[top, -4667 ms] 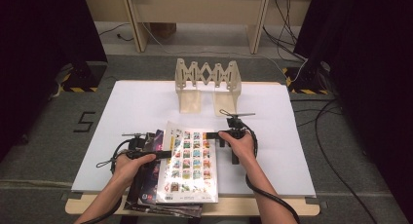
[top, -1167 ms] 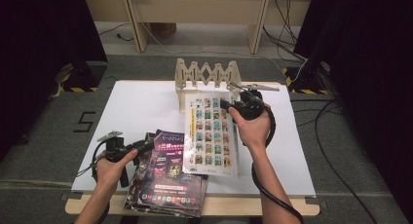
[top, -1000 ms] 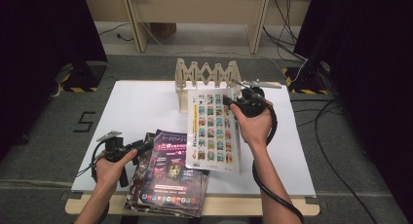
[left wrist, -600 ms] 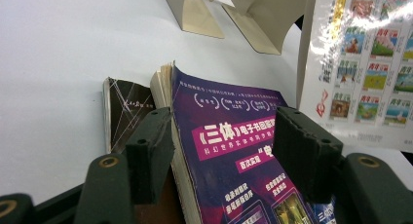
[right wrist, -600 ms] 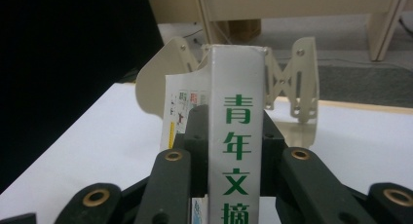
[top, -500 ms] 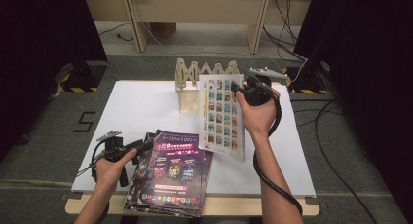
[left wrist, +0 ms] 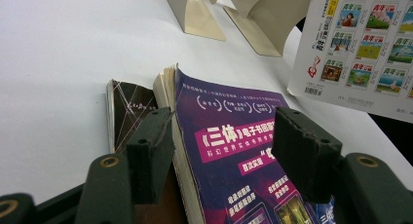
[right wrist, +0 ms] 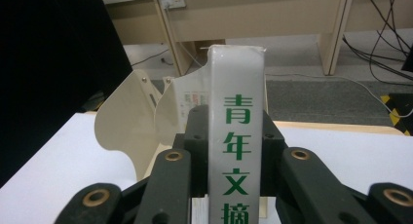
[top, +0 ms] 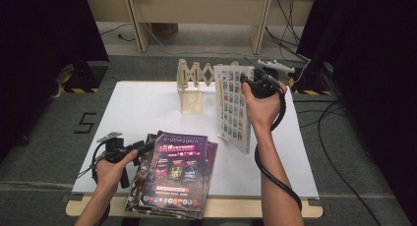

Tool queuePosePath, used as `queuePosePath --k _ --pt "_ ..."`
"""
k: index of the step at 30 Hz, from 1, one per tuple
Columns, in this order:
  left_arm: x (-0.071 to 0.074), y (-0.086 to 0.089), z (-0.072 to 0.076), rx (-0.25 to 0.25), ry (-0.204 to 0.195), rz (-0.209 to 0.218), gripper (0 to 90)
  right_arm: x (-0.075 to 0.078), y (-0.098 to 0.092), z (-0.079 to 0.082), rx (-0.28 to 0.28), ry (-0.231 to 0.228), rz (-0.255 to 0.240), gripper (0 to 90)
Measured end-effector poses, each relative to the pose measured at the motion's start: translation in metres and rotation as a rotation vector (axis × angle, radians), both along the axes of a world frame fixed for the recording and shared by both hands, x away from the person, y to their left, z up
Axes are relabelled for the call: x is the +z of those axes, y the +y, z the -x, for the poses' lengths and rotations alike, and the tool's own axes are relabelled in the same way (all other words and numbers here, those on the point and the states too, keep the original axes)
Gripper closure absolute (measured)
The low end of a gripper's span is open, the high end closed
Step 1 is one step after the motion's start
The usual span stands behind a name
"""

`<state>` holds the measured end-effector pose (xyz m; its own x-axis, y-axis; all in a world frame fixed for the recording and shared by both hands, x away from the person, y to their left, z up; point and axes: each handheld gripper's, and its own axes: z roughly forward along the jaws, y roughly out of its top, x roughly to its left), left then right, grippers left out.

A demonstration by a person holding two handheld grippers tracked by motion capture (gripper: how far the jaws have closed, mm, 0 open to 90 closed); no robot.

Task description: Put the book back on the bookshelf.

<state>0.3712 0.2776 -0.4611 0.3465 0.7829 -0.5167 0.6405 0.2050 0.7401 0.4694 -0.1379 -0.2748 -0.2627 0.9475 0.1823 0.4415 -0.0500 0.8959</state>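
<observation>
Gripping the white magazine point(top: 235, 108) by its spine in the right gripper point(top: 255, 83), upright, spine toward the rack point(top: 196, 83) just beyond and left.

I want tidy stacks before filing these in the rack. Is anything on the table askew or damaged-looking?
Yes. The pile of books under the left gripper is fanned out, its covers not squared, and its near end hangs over the table's front edge. The white book is upright, clamped by its spine in the right gripper. No damage visible.
</observation>
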Motion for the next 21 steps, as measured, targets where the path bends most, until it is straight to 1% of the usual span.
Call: queuePosePath --k 2,5,7,13,21 --pt "0.0 0.0 0.0 0.0 0.0 0.002 39.7 0.001 0.0 -0.002 -0.017 0.0 -0.004 74.1" --pt "0.0 0.001 0.0 0.001 -0.002 0.002 39.7 0.003 -0.002 -0.006 -0.034 0.001 -0.028 74.1" --pt "-0.001 0.001 0.0 0.004 -0.001 0.003 39.8 0.004 -0.003 -0.009 -0.047 -0.007 -0.034 74.1" --pt "-0.001 0.001 0.0 -0.003 0.001 0.003 39.9 0.006 -0.001 -0.017 -0.078 -0.027 -0.014 74.1" --pt "-0.003 0.001 -0.001 -0.003 0.004 0.001 39.9 0.009 0.003 -0.025 -0.096 -0.046 -0.018 74.1"
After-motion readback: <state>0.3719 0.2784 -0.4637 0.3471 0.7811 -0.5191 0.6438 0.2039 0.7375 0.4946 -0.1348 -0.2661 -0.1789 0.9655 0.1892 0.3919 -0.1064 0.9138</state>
